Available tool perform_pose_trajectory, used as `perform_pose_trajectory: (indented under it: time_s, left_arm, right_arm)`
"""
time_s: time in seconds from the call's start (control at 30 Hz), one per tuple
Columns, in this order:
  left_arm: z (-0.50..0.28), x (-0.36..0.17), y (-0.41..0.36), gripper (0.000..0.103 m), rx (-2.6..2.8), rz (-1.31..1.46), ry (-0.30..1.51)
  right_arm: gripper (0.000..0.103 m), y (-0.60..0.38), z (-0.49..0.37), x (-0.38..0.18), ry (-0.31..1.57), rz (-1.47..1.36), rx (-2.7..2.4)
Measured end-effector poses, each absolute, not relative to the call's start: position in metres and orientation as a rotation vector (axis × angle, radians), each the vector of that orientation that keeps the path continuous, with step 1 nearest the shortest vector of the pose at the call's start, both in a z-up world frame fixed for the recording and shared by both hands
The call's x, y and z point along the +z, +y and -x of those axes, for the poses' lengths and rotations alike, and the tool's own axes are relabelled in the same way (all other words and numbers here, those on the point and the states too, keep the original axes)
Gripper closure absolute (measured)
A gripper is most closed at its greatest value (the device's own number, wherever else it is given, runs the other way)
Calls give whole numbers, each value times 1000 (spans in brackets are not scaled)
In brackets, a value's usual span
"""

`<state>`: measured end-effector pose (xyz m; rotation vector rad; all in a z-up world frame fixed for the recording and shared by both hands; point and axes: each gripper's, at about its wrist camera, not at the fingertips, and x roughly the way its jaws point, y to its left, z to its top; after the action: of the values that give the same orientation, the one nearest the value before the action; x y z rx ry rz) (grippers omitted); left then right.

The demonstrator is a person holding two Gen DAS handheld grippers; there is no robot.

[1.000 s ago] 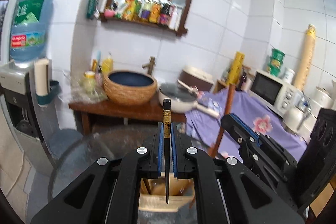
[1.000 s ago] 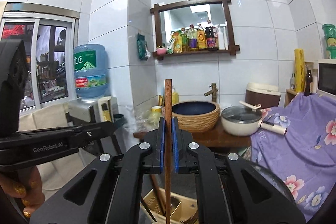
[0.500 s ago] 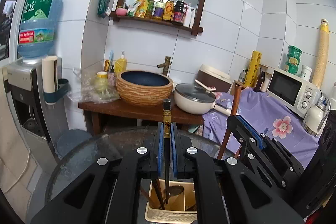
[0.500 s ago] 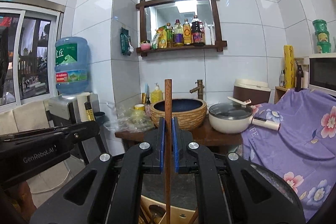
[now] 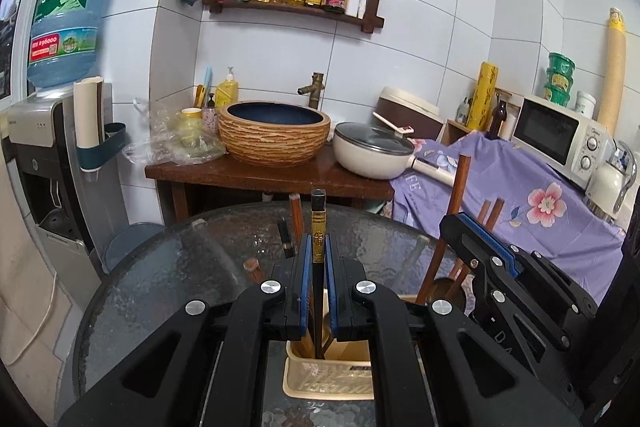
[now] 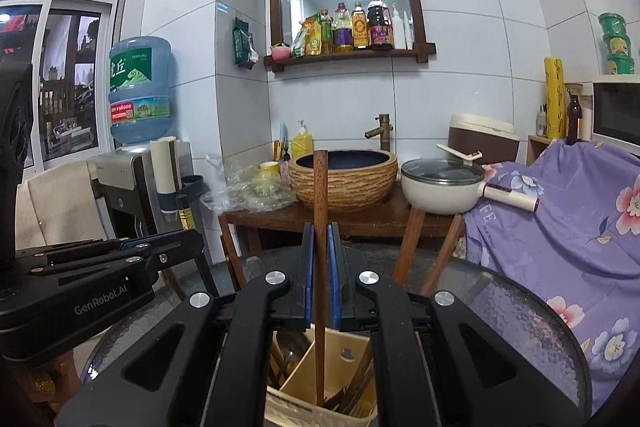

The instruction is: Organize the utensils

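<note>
Chopsticks have sunk since a second ago: the left gripper (image 5: 317, 259) pinches a black chopstick (image 5: 318, 223), the right gripper (image 6: 320, 251) a brown chopstick (image 6: 320, 195), tips now inside the beige utensil holder (image 5: 328, 383) on the glass table (image 5: 168, 275). Gripper bodies hide the holder's contents. "GenRobot.AI" reads on the left gripper.
</note>
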<state>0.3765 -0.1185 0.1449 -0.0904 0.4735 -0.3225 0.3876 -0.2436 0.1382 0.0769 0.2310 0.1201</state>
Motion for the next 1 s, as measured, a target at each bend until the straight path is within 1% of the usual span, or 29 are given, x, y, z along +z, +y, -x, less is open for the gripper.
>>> perform_pose_trajectory:
  time_s: [0.27,0.47,0.53,0.6,0.67,0.7,0.73,0.77,0.87,0.9,0.93,0.97,1.0]
  left_arm:
    - [-379,121,-122,96,-338,71,532]
    - [-375,120,-125,96,-345,44,525]
    - [-374,123,-123,90,-344,51,516]
    - [-370,127,-121,77,-341,53,501]
    - [-365,132,-117,73,-339,54,485]
    - [-360,135,-113,64,-339,56,473]
    - [-354,138,-109,59,-334,61,457]
    - [-350,140,-106,50,-326,65,443]
    - [-326,143,-92,41,-303,78,401]
    - [-312,142,-88,32,-307,76,383]
    - [-303,141,-86,25,-302,74,369]
    - [-285,138,-82,13,-283,70,334]
    - [-270,136,-79,6,-274,65,300]
  right_arm:
    - [95,-243,-382,126,257,-43,119]
    - [95,-243,-382,126,269,-25,116]
    - [95,-244,-380,128,264,-19,117]
    - [94,-245,-377,131,250,-14,113]
    - [83,-248,-372,135,247,-14,127]
    - [63,-250,-368,137,243,-18,130]
    - [47,-253,-361,140,224,-25,121]
    - [45,-256,-354,143,204,-36,115]
    - [45,-265,-329,151,188,-62,120]
    - [42,-267,-320,152,192,-70,121]
    - [28,-269,-308,152,200,-78,129]
    - [19,-269,-299,151,205,-83,139]
    - [8,-269,-286,150,203,-87,150]
